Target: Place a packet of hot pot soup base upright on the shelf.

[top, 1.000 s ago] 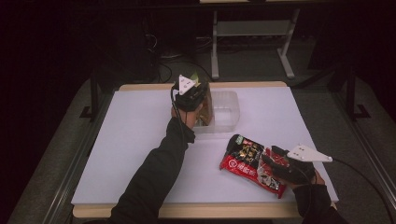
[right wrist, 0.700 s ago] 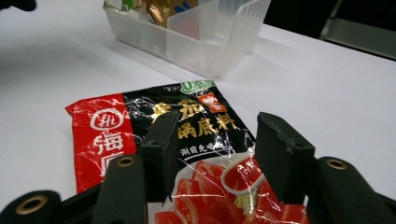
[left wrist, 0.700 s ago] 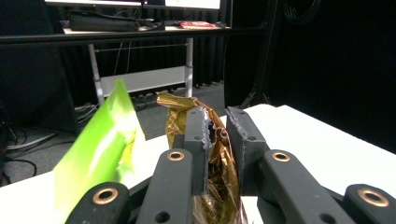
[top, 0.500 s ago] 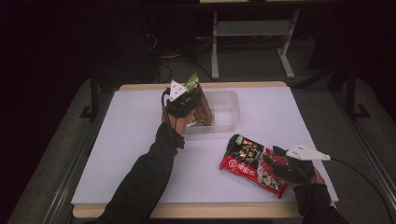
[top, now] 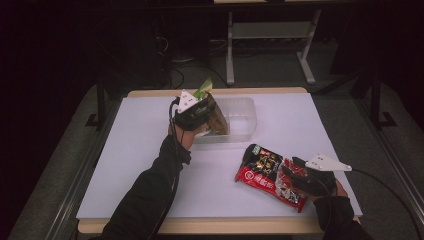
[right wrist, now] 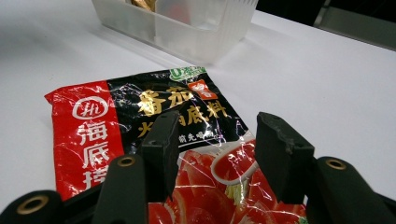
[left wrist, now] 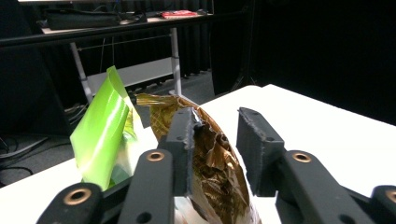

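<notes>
My left gripper point(top: 202, 107) is at the left end of a clear plastic bin point(top: 240, 117) at the table's far middle. Its jaws have just been opening. A crinkled brown-gold packet point(left wrist: 210, 158) stands between them in the bin; the right pad stands clear of it. A green packet point(left wrist: 100, 135) leans just to its left. A red and black sauce packet point(top: 262, 170) lies flat on the table at the near right. My right gripper point(top: 290, 172) hovers over that packet's right end, jaws apart above the wrapper point(right wrist: 93, 126).
The white table top point(top: 150, 150) stretches wide to the left and front of the bin. The bin's right half point(right wrist: 196, 28) holds nothing I can make out. Metal frame legs and cables stand on the dark floor beyond the far edge.
My left gripper has shifted slightly left and nearer at the bin's end, and its jaws have parted from the brown-gold packet. The right gripper and the red packet have stayed put.
</notes>
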The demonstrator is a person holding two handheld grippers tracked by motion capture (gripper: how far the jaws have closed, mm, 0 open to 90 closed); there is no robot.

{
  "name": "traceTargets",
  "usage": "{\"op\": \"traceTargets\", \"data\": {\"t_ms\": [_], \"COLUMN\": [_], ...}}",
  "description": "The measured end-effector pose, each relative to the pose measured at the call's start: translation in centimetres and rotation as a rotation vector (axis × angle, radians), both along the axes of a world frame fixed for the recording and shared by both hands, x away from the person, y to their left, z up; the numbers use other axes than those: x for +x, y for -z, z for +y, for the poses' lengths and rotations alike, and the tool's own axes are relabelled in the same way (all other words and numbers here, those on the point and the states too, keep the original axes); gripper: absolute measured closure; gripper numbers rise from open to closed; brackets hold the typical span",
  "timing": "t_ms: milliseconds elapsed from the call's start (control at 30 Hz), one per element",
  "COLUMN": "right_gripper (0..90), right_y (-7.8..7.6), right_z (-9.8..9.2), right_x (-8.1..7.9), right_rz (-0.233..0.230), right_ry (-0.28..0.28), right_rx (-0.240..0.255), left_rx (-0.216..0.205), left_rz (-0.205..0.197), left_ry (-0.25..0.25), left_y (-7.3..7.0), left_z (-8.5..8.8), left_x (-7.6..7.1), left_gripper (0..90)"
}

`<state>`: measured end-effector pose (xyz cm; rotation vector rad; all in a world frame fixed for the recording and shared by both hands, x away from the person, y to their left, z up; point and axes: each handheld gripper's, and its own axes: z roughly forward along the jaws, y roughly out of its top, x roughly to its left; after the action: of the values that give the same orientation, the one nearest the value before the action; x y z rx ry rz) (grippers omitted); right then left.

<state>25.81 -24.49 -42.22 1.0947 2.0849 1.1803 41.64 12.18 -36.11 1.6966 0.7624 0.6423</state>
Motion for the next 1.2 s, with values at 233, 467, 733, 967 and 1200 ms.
{"op": "traceTargets", "data": {"t_ms": [233,467,733,967,1200], "right_gripper": [52.3,50.7,45.3,45.8,46.1], "right_y": [0.1,0.0,-1.0,-0.9,-0.2], "right_z": [-0.1,-0.6,-2.7,-4.3,-4.8], "right_x": [0.0,-0.1,0.0,0.0,0.4], "right_rz": [0.007,0.001,0.007,0.05,0.145], "right_ry": [0.001,0.009,0.036,0.07,0.14], "right_rx": [0.012,0.016,0.017,0.039,-0.019], "left_rx": [0.004,0.01,0.035,0.042,0.113], "left_rz": [-0.016,-0.027,-0.009,0.105,0.217], "left_ry": [0.039,0.102,0.187,0.303,0.41], "left_y": [-0.7,-1.7,-1.7,2.0,5.4], "left_z": [0.9,2.0,2.7,3.0,1.9], "left_x": [-0.9,-2.3,-5.2,-7.8,-8.3], "left_gripper": [56.5,43.3,34.3,30.4,27.9]}}
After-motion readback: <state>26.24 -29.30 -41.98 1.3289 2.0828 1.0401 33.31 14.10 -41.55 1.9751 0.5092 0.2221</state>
